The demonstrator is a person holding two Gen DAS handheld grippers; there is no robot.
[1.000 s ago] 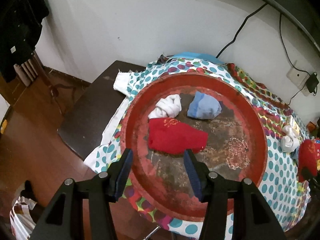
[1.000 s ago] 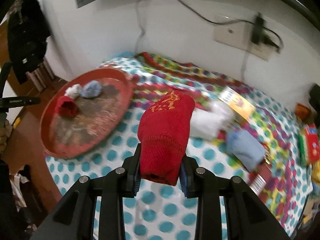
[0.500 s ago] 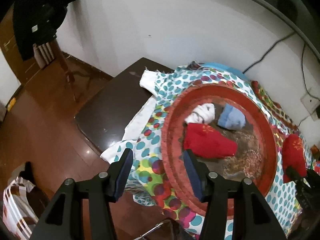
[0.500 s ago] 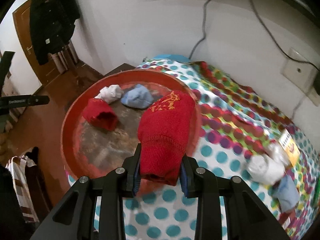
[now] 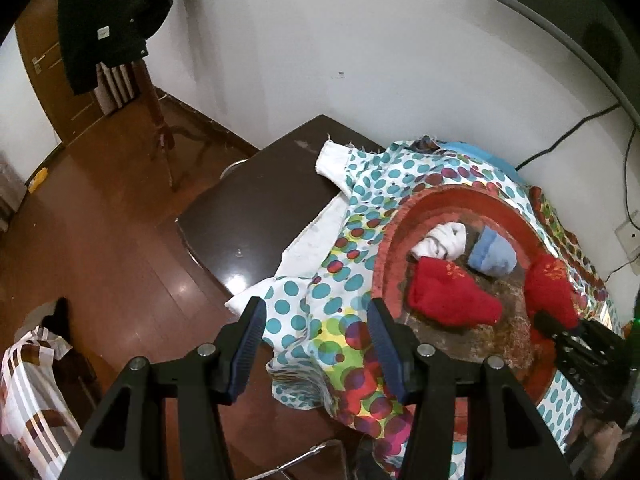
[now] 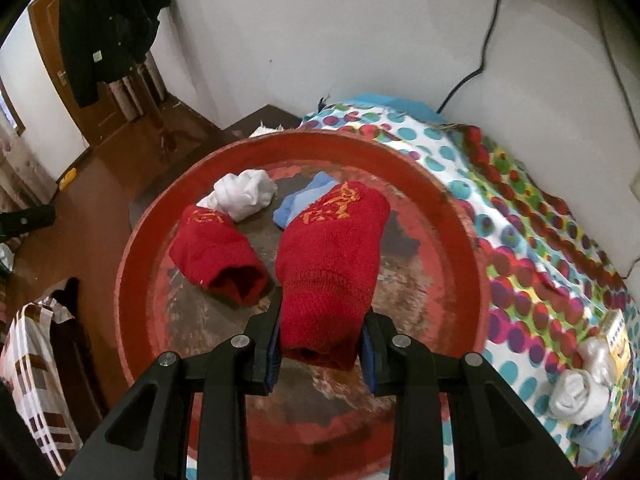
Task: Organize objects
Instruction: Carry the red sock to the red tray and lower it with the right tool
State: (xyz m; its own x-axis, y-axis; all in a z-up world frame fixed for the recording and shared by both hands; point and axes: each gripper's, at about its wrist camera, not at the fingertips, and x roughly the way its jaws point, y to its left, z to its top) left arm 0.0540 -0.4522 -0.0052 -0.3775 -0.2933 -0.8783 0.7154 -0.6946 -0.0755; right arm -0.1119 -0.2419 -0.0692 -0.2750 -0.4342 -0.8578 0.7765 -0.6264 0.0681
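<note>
My right gripper is shut on a rolled red sock and holds it above the round red tray. In the tray lie a second red sock, a white sock and a blue sock. My left gripper is open and empty, off the tray's left edge above the hanging dotted tablecloth. In the left wrist view the tray holds its red sock, white sock and blue sock; the held red sock and right gripper are at the right.
A white sock roll, a blue sock and a yellow box lie on the cloth at the right. A dark side table adjoins on the left. A wall with cables stands behind. A checked cloth lies on the wooden floor.
My right gripper has carried the red sock leftward from over the cloth to above the tray. My left gripper has drawn back to the left, off the tray.
</note>
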